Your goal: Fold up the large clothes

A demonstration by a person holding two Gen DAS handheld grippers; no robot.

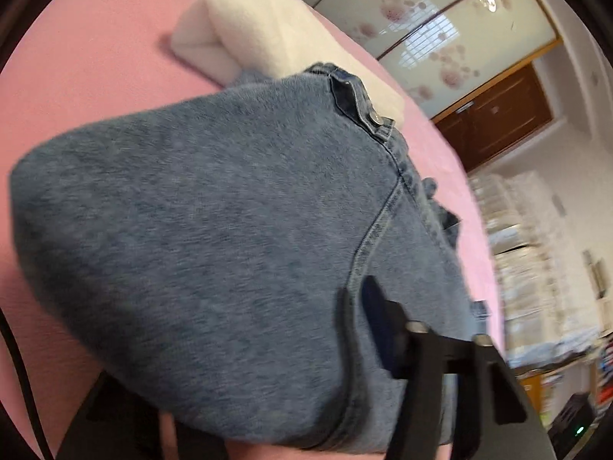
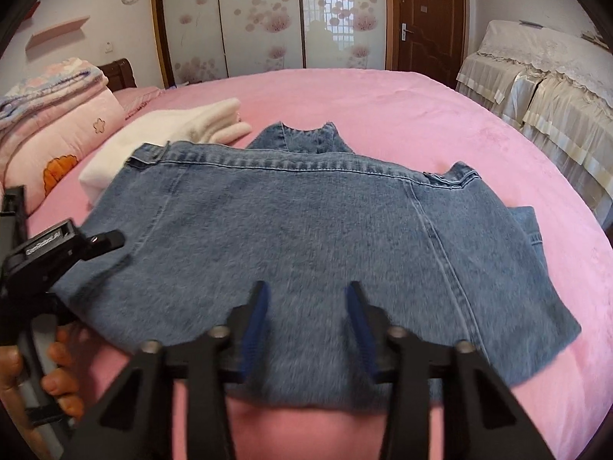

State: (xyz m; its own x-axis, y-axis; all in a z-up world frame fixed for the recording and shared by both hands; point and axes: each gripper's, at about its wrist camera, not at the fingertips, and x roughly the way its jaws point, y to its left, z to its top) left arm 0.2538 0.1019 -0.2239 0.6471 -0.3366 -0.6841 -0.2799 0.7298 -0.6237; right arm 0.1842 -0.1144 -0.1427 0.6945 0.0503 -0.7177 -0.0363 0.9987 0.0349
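A blue denim jacket lies folded on the pink bed. My right gripper is open, its blue-padded fingers spread just above the jacket's near edge. In the left wrist view the jacket fills the frame, bulging up over the left gripper; one black finger with a blue pad shows over the denim at the lower right, and the other finger is hidden under the cloth. The left gripper's body shows at the jacket's left edge in the right wrist view.
A folded white fleece garment lies behind the jacket to the left, also in the left wrist view. Stacked pink quilts sit at far left. A lace-covered sofa stands to the right. Wardrobe doors and a brown door lie beyond.
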